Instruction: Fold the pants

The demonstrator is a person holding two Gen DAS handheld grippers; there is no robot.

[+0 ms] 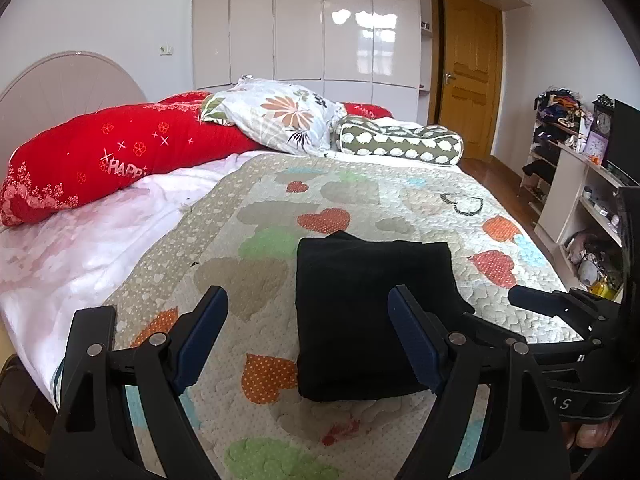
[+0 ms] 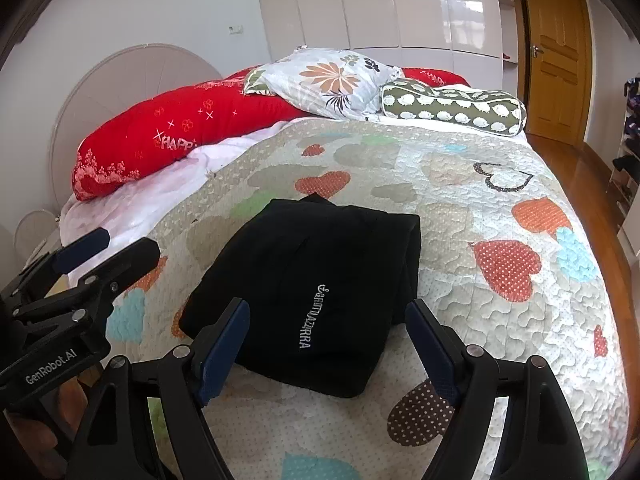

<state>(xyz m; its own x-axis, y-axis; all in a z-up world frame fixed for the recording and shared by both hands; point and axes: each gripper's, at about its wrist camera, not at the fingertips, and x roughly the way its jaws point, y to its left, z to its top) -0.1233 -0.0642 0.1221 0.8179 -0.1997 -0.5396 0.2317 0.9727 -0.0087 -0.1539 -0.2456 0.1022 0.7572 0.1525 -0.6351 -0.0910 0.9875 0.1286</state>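
Note:
The black pants lie folded into a compact rectangle on the heart-patterned quilt. In the right wrist view the pants show white lettering on top. My left gripper is open and empty, hovering just in front of the pants' near edge. My right gripper is open and empty, its fingers spread over the pants' near edge. The right gripper also shows at the right of the left wrist view, and the left gripper at the left of the right wrist view.
A red bolster, a floral pillow and a green patterned bolster lie at the head of the bed. A white sheet lies left of the quilt. Shelves stand at the right, a wooden door behind.

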